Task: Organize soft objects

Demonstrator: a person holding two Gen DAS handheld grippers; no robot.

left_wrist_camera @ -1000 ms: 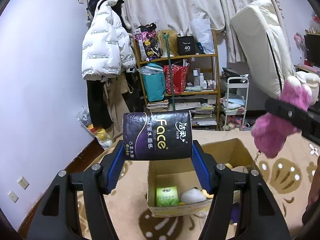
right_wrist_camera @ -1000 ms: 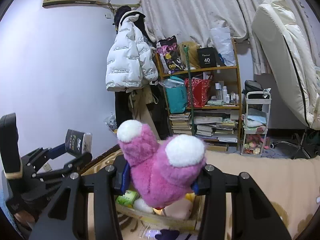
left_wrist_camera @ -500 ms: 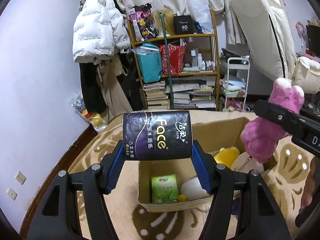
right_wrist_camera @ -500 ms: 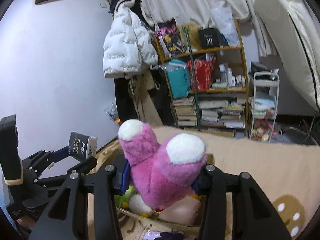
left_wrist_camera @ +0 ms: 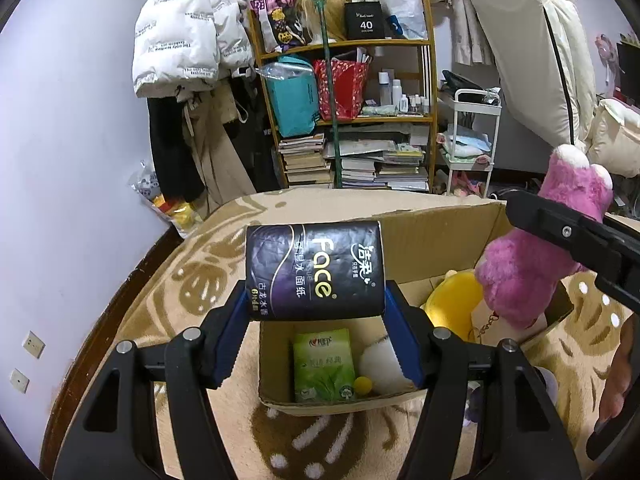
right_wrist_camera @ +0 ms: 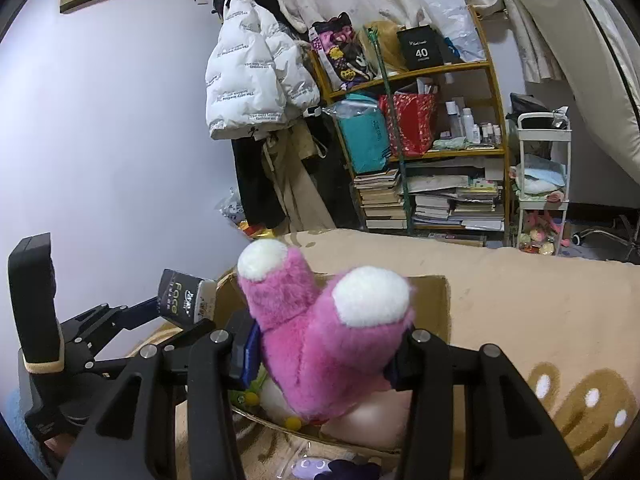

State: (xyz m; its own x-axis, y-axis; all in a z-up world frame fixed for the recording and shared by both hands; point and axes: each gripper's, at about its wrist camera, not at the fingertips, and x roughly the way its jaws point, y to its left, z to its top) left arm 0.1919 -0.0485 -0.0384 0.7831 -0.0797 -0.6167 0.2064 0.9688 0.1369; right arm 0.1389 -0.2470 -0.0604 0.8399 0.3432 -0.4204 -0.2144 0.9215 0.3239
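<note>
My left gripper [left_wrist_camera: 316, 336] is shut on a dark purple "Face" tissue pack [left_wrist_camera: 315, 272] and holds it above the near left end of an open cardboard box [left_wrist_camera: 432, 236]. The pack also shows in the right wrist view [right_wrist_camera: 182, 294]. My right gripper [right_wrist_camera: 324, 354] is shut on a pink plush toy [right_wrist_camera: 324, 332] with white paws, held over the box's right side; the plush shows in the left wrist view [left_wrist_camera: 532, 264]. Inside the box lie a green tissue pack [left_wrist_camera: 324, 364], a white soft thing [left_wrist_camera: 380, 364] and a yellow plush [left_wrist_camera: 452, 304].
The box stands on a beige patterned carpet [left_wrist_camera: 200, 280]. A cluttered bookshelf [left_wrist_camera: 352, 120], hanging coats [left_wrist_camera: 188, 80] and a white trolley [left_wrist_camera: 472, 140] line the far wall. A purple item [right_wrist_camera: 316, 468] lies on the carpet by the box's near edge.
Both grippers have moved forward and lower towards the box with their loads held. The box now looks larger and its inside shows more.
</note>
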